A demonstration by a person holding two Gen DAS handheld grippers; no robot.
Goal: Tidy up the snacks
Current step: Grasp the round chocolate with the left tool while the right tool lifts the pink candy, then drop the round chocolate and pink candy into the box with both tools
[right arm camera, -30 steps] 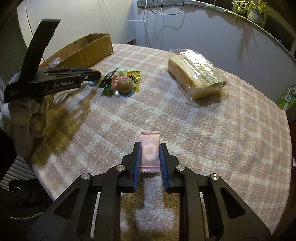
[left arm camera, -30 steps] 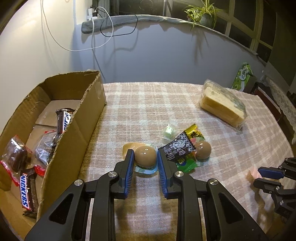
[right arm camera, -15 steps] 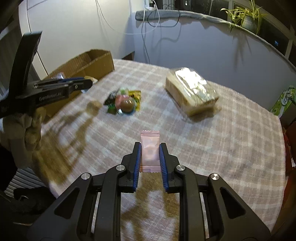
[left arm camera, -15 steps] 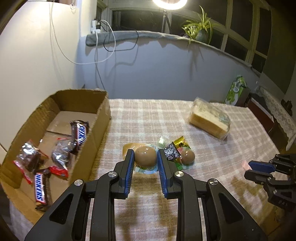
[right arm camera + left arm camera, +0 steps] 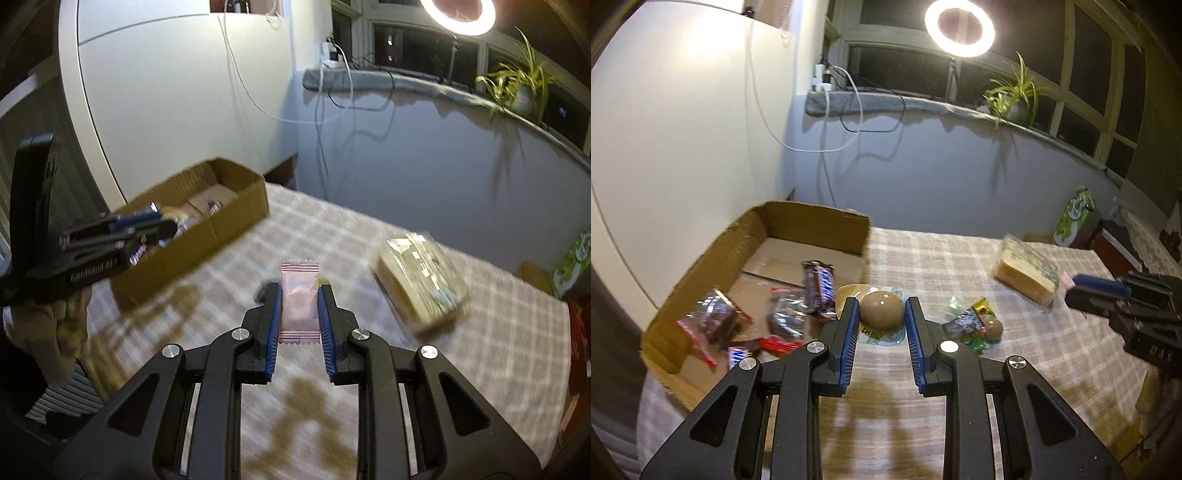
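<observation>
Cardboard box (image 5: 816, 227) has approx 5 candy bars/packs (image 5: 818, 291). Your L gripper (image 5: 881, 321) clamps 1 packed egg (image 5: 881, 310) just right of box; R gripper (image 5: 299, 306) clamps 1 pink sachet (image 5: 299, 295).

Only legible txt: "GenRobot.AI", blurred, on left claw (image 5: 162, 225) body.

I am working in a home living or dining room at night. Evidence: a table under a pink checked cloth (image 5: 960, 266); a potted spider plant (image 5: 1015, 98) on a padded window ledge (image 5: 923, 107); dark panes in a wooden-framed window (image 5: 1089, 74). A charger and white cables (image 5: 827, 110) trail down the wall. A ring light (image 5: 959, 27) on a stand lights the table. A ribbed radiator (image 5: 70, 398) stands low at the room's edge.
</observation>
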